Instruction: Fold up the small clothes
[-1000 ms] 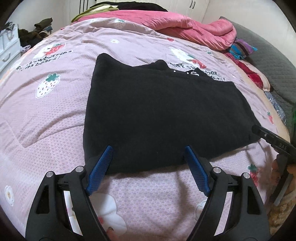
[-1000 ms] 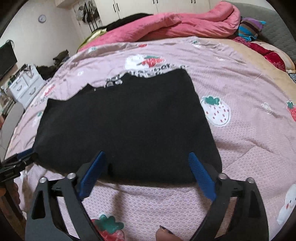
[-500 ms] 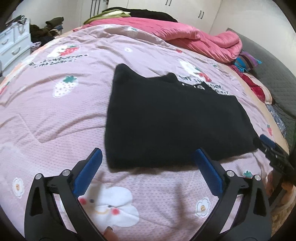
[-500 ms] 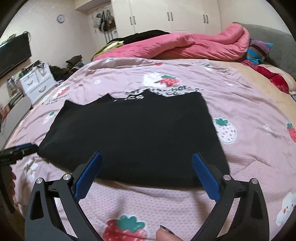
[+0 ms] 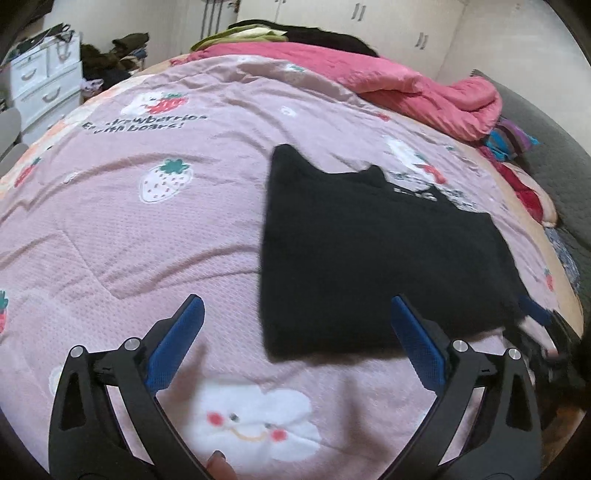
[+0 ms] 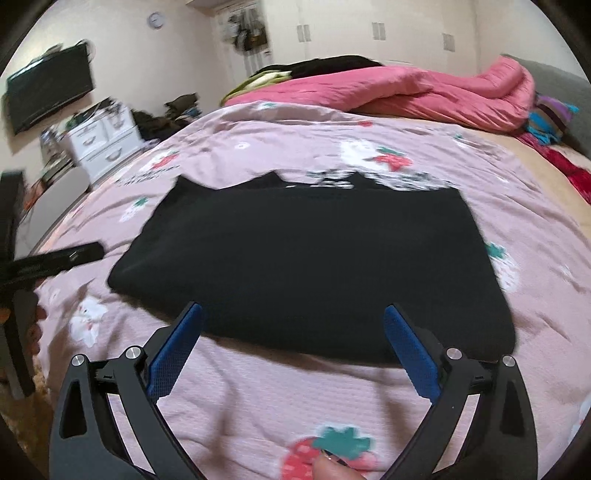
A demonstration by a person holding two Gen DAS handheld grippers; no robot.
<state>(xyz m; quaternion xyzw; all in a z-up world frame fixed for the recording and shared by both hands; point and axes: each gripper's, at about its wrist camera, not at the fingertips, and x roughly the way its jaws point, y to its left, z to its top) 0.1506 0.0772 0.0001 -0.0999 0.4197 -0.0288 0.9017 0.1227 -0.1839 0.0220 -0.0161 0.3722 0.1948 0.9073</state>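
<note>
Black left gripper (image 5: 295, 317), blue pads (image 5: 177, 343), silver screws

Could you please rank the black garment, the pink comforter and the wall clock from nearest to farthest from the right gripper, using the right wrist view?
From the right gripper:
1. Black garment, flat on the bedspread just ahead.
2. Pink comforter, bunched along the bed's far side.
3. Wall clock, high on the far wall, upper left.

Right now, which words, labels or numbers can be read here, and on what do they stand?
"strawberries" over "with bears!": printed on the pink quilt, first letters of each line unclear.
More print on the quilt behind the black garment: partly covered, unreadable.
Wall clock: too blurred to read.
</note>
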